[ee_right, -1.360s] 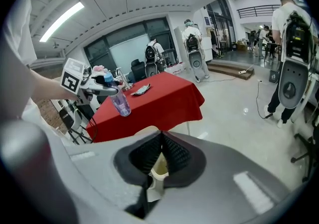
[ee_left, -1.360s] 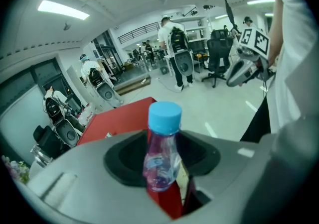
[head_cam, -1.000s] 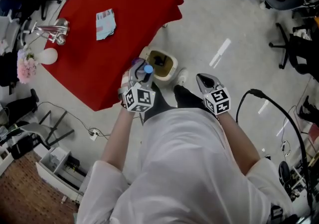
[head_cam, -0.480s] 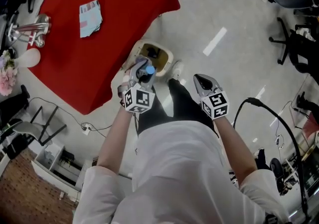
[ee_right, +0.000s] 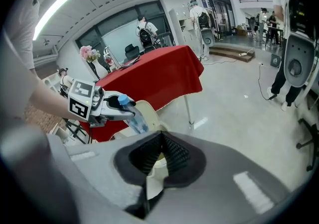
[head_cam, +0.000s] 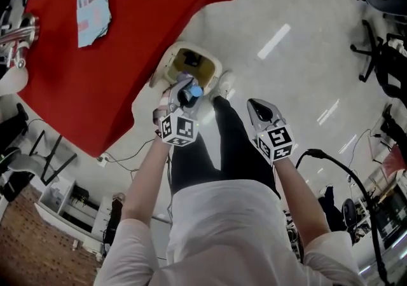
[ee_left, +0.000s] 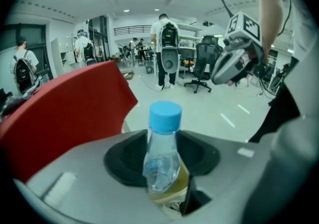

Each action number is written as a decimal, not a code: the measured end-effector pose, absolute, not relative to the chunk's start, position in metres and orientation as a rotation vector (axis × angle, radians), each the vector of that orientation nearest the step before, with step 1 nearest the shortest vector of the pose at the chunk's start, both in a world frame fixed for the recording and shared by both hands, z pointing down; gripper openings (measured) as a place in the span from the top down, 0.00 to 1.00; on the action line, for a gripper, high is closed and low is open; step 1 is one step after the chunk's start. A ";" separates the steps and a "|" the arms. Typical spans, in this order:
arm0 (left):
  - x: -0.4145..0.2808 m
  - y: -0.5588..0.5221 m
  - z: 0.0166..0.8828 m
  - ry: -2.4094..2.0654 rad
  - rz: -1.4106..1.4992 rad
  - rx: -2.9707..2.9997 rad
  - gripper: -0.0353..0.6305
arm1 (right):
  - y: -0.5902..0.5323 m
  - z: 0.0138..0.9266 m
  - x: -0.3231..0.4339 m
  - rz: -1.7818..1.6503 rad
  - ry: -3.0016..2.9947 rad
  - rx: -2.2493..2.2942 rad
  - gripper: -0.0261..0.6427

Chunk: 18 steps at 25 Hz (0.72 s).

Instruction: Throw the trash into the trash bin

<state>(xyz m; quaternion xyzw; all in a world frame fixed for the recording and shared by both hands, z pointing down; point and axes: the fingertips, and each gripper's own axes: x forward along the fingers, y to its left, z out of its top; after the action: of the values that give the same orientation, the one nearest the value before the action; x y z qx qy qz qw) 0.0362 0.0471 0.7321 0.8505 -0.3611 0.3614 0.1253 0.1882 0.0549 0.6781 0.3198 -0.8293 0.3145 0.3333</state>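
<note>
A clear plastic bottle (ee_left: pixel 162 161) with a blue cap is clamped between the jaws of the left gripper (head_cam: pixel 186 88), its cap pointing away from the person. It hangs just above the near edge of a beige trash bin (head_cam: pixel 165 65), which stands on the floor by the right edge of a red-clothed table (head_cam: pixel 127 24). The right gripper (head_cam: pixel 257 107), well to the right of the bin, has its jaws closed together on nothing.

The task looks nearly done for this bottle: it is carried to the bin but not yet dropped. Something dark already lies inside. A crumpled blue-and-white packet (head_cam: pixel 93 14) on the far table may be trash left to fetch.

Count: one bottle, one bin, one packet, two grippers.
</note>
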 end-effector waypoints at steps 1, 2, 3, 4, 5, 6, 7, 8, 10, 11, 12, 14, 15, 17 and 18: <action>0.037 0.048 0.741 -1.047 1.051 2.475 0.66 | 0.056 0.685 0.188 0.825 -2.163 0.831 0.96; 0.038 0.050 0.750 -1.043 1.048 2.472 0.66 | 0.057 0.691 0.187 0.828 -2.161 0.828 0.96; 0.039 0.052 0.758 -1.040 1.047 2.469 0.66 | 0.058 0.697 0.186 0.831 -2.160 0.826 0.96; 0.040 0.054 0.768 -1.035 1.046 2.466 0.66 | 0.059 0.704 0.185 0.836 -2.159 0.824 0.96; 0.041 0.056 0.777 -1.028 1.045 2.464 0.66 | 0.061 0.710 0.184 0.841 -2.159 0.822 0.96; 0.043 0.059 0.787 -1.021 1.044 2.462 0.66 | 0.062 0.716 0.183 0.848 -2.158 0.819 0.96; 0.045 0.062 0.796 -1.014 1.044 2.460 0.66 | 0.064 0.723 0.182 0.855 -2.157 0.816 0.96; 0.047 0.065 0.807 -1.007 1.043 2.458 0.66 | 0.065 0.730 0.180 0.864 -2.157 0.813 0.96; 0.050 0.072 0.829 -0.991 1.047 2.456 0.66 | 0.069 0.744 0.179 0.880 -2.154 0.809 0.96; 0.052 0.075 0.841 -0.983 1.052 2.454 0.66 | 0.070 0.753 0.179 0.887 -2.152 0.807 0.96; 0.054 0.078 0.853 -0.974 1.057 2.454 0.66 | 0.071 0.762 0.179 0.894 -2.148 0.805 0.96; 0.058 0.083 0.873 -0.955 1.060 2.448 0.66 | 0.074 0.781 0.180 0.909 -2.134 0.802 0.96; 0.060 0.085 0.880 -0.950 1.057 2.436 0.66 | 0.076 0.790 0.181 0.917 -2.126 0.800 0.96; 0.062 0.086 0.891 -0.953 1.050 2.405 0.66 | 0.079 0.807 0.182 0.931 -2.114 0.794 0.96; 0.061 0.088 0.899 -0.953 1.051 2.395 0.66 | 0.080 0.814 0.181 0.937 -2.110 0.792 0.96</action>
<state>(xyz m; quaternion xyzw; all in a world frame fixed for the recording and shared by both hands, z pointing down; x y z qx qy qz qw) 0.0614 0.0882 0.8986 0.8466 -0.3370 0.3714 0.1781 0.1814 0.0800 0.8138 0.3049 -0.8120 0.3604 0.3432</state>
